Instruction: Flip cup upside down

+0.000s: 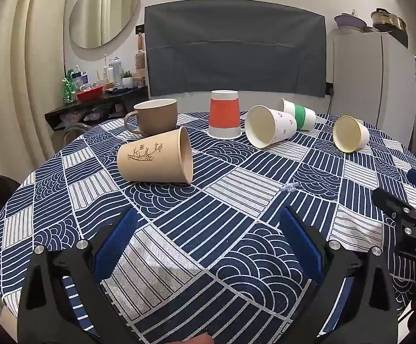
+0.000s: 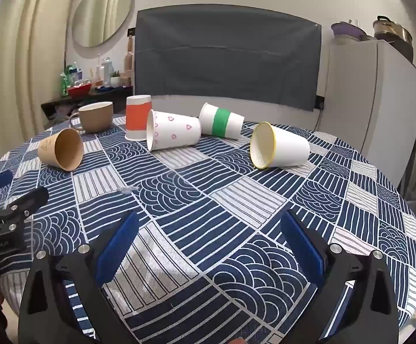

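Several cups sit on a round table with a blue patterned cloth (image 1: 236,189). A tan paper cup (image 1: 155,157) (image 2: 62,149) lies on its side at the left. A white cup with hearts (image 1: 269,126) (image 2: 173,133), a green-banded cup (image 1: 299,113) (image 2: 221,124) and a yellow-rimmed cup (image 1: 349,137) (image 2: 278,146) also lie on their sides. An orange-banded cup (image 1: 224,118) (image 2: 137,117) stands upside down. A brown mug (image 1: 153,117) (image 2: 94,117) stands upright. My left gripper (image 1: 208,223) and right gripper (image 2: 209,223) are both open and empty, low over the near cloth.
A side shelf with bottles and a red bowl (image 1: 89,93) stands at the back left. A grey-covered screen (image 1: 233,48) and a white fridge (image 1: 380,77) stand behind the table. A small clear scrap (image 1: 289,187) lies on the cloth.
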{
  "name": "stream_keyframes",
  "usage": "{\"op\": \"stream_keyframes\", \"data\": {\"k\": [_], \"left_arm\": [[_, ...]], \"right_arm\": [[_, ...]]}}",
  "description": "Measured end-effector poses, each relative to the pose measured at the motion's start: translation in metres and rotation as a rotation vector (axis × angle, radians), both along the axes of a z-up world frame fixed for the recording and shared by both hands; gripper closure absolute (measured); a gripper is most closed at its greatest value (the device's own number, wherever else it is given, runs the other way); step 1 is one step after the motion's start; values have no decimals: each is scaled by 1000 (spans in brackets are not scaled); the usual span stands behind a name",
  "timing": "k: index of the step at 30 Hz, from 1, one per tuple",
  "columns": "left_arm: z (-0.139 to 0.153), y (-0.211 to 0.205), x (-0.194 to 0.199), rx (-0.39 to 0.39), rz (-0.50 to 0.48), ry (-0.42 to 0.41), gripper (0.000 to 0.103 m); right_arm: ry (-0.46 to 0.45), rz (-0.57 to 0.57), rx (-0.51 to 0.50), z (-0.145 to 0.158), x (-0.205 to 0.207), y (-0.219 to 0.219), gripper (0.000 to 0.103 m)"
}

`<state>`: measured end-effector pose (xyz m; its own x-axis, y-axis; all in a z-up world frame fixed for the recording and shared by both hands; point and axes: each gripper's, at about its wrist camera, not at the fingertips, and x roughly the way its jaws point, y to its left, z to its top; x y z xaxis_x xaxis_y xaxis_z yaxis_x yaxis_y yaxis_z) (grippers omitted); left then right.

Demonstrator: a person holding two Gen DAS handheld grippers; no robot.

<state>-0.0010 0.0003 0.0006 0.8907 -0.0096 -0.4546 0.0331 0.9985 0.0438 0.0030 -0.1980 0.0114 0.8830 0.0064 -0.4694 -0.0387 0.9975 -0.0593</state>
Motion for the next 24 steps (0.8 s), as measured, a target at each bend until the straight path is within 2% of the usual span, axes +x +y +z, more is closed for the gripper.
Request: {"op": "stream_keyframes", "data": {"k": [14,16,24], "left_arm": [[2,-11,4,-10,-8,26,6],[0,1,1,-18,-19,20,6],[-2,1,2,-22,-21,24,6]], "right_arm": [[5,-3,-11,-1,2,1,8],[2,-3,-13,-1,2,0,8],[5,-5,-16,-2,2,1,8]]}}
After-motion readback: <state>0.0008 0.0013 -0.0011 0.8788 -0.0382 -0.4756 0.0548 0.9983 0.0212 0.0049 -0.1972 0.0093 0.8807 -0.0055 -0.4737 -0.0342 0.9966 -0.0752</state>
